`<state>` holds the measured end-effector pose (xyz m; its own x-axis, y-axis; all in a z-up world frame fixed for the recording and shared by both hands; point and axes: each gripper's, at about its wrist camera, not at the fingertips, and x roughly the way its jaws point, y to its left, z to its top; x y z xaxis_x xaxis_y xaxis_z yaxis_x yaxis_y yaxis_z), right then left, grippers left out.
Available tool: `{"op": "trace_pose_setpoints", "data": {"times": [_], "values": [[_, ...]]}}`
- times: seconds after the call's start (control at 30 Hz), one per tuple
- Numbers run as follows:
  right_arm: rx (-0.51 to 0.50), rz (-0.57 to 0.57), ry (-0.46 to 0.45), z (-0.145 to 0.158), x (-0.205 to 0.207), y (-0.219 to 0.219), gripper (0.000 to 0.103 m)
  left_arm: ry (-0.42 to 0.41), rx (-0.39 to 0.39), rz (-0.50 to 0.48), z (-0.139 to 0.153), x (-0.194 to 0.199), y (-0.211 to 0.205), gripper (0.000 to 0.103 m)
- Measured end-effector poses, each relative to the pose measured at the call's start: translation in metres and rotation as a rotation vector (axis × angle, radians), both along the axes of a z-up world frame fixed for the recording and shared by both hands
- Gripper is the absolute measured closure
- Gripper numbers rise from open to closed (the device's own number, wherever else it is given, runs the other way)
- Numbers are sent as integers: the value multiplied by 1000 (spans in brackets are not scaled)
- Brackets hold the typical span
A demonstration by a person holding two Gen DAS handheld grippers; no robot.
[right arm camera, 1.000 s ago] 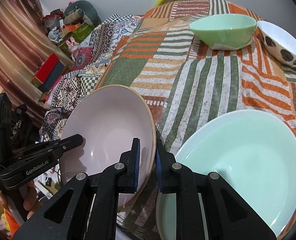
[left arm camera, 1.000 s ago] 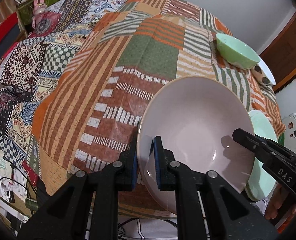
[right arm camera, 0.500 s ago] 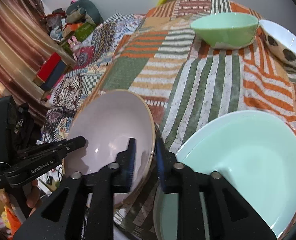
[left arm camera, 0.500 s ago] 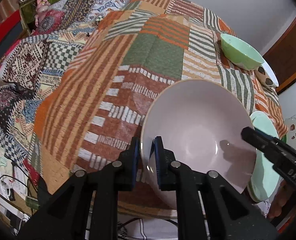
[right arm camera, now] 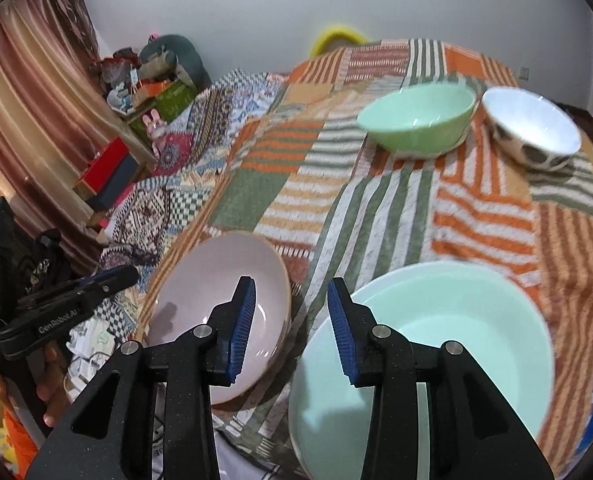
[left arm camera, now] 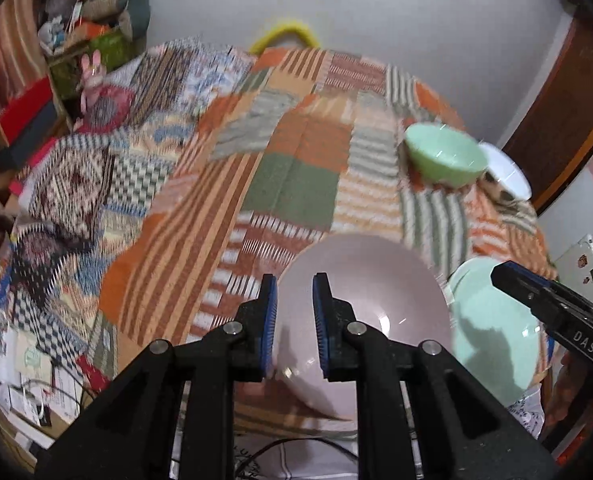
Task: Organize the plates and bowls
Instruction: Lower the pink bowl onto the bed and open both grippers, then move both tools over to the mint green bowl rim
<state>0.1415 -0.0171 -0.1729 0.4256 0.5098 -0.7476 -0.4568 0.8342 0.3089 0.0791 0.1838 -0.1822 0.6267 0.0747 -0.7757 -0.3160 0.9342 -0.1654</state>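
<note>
Plates [right arm camera: 436, 344] and bowls [right arm camera: 416, 120] sit on a patchwork tablecloth [right arm camera: 376, 208]; both claws are opening, empty.

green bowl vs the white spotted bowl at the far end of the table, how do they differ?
Colour: the green bowl is plain mint inside and out; the spotted bowl is white inside with dark blotches on its outer wall. Size: the green bowl looks wider. Place: the green bowl sits to the left, the spotted bowl nearer the table's right edge. Both stand upright, empty, side by side on the patterned tablecloth, and neither gripper is near them.
</note>
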Motion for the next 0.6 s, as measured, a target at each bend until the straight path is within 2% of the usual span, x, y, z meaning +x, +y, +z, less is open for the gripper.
{"op": "trace_pose_setpoints", "data": {"times": [0.13, 0.37, 0.43, 0.6], "values": [[39, -35, -62, 25, 1, -16, 69, -106, 32, -17, 34, 0, -15, 61], [74, -107, -178, 61, 10, -43, 69, -233, 85, -83, 80, 16, -43, 53], [78, -125, -202, 69, 13, -50, 69, -252, 91, -89, 89, 24, -48, 46], [86, -174, -245, 84, 27, -65, 68, -260, 69, -121, 102, 54, -57, 43]]}}
